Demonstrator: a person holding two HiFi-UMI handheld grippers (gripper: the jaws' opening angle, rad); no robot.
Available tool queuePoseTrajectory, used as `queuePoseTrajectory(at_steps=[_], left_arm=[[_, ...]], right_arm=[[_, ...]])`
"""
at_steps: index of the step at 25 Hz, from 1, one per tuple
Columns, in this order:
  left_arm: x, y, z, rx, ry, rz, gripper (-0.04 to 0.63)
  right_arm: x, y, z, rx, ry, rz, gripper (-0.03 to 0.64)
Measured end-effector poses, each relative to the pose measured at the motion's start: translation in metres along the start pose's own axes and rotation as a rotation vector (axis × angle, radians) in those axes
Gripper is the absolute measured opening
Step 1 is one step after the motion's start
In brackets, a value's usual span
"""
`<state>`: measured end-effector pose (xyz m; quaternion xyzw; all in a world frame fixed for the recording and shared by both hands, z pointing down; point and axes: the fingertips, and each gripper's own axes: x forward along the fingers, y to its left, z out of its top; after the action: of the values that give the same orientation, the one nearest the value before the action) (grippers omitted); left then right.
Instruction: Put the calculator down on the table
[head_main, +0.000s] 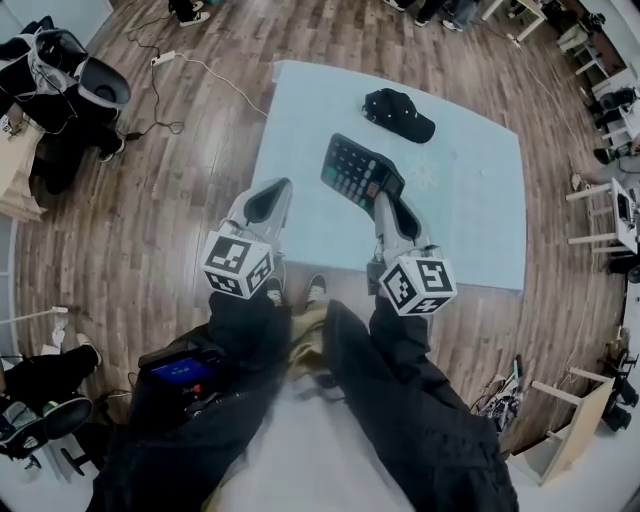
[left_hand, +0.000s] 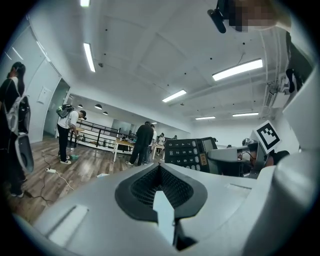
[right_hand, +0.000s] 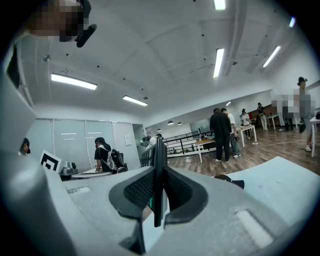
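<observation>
The black calculator hangs tilted above the light blue table, its keys facing up. My right gripper is shut on its near edge. In the right gripper view the calculator shows as a thin dark edge clamped upright between the pads of the right gripper. In the left gripper view the calculator shows keys-on to the right. My left gripper hovers over the table's near left corner, and the left gripper has its tips together with nothing between them.
A black cap lies on the far part of the table; the cap shows ahead of the right gripper. Wooden floor surrounds the table, with a cable at the far left. Several people stand near desks beyond.
</observation>
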<state>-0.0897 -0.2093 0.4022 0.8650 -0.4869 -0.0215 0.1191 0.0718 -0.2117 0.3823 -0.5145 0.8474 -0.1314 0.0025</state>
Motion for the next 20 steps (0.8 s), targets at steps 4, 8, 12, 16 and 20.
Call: queuePoseTrajectory(at_steps=[4,8,12,16,20], left_arm=[[0.003,0.009,-0.020,-0.026,0.057,0.017,-0.005],[0.006,0.028,-0.042,-0.053,0.120,0.045,-0.004],[0.006,0.046,-0.069,-0.095,0.177,0.084,-0.005],[0.015,0.052,-0.100,-0.133,0.243,0.086,-0.005],[0.025,0.046,-0.140,-0.173,0.342,0.071,-0.005]], right_arm=[[0.007,-0.003,-0.018,0.040,0.039,0.006,0.049],[0.026,-0.013,-0.045,0.136,0.093,0.006,0.049],[0.037,-0.023,-0.089,0.196,0.189,-0.005,0.049],[0.042,-0.033,-0.130,0.264,0.287,-0.005,0.049],[0.045,-0.040,-0.168,0.354,0.375,0.016,0.049]])
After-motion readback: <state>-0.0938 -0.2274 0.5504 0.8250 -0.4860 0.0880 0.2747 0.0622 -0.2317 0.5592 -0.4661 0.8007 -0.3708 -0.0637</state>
